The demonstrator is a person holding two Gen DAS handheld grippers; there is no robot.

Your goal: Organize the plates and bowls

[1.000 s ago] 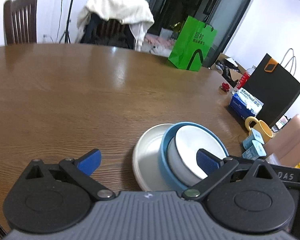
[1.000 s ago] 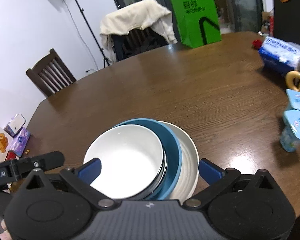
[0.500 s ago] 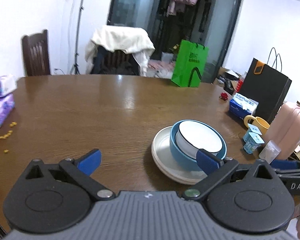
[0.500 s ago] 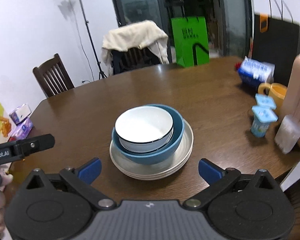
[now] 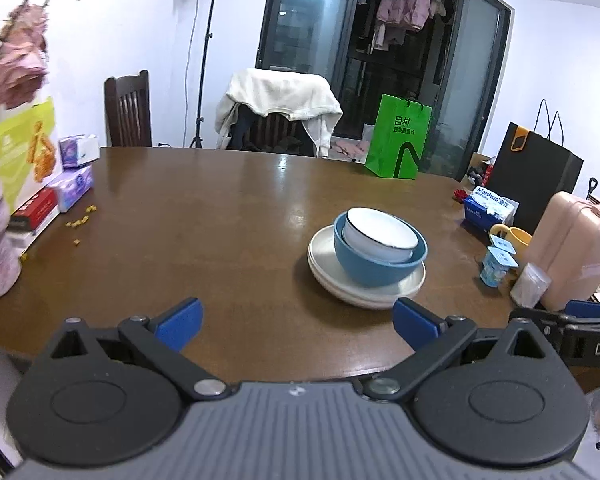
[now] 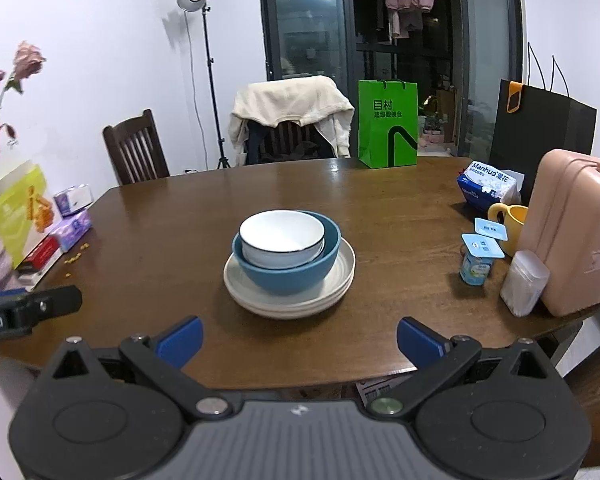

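Note:
A white bowl (image 6: 281,237) sits nested inside a blue bowl (image 6: 288,270), and both rest on stacked cream plates (image 6: 340,280) in the middle of the brown table (image 6: 380,208). The same stack shows in the left wrist view: white bowl (image 5: 376,236), blue bowl (image 5: 374,270), plates (image 5: 380,298). My left gripper (image 5: 296,322) is open and empty, near the table's front edge, well short of the stack. My right gripper (image 6: 300,338) is open and empty too, back over the front edge with the stack straight ahead.
On the right stand a pink case (image 6: 572,232), a yellow mug (image 6: 508,220), small yoghurt cups (image 6: 478,258), a tissue pack (image 6: 488,186) and a black bag (image 6: 544,128). A green bag (image 6: 388,124) is at the far edge. Tissue packs (image 5: 74,184), boxes and crumbs lie left.
Both grippers have drawn back and up from the stack, from right over the bowls to the table's front edge. The stack stays put on the table.

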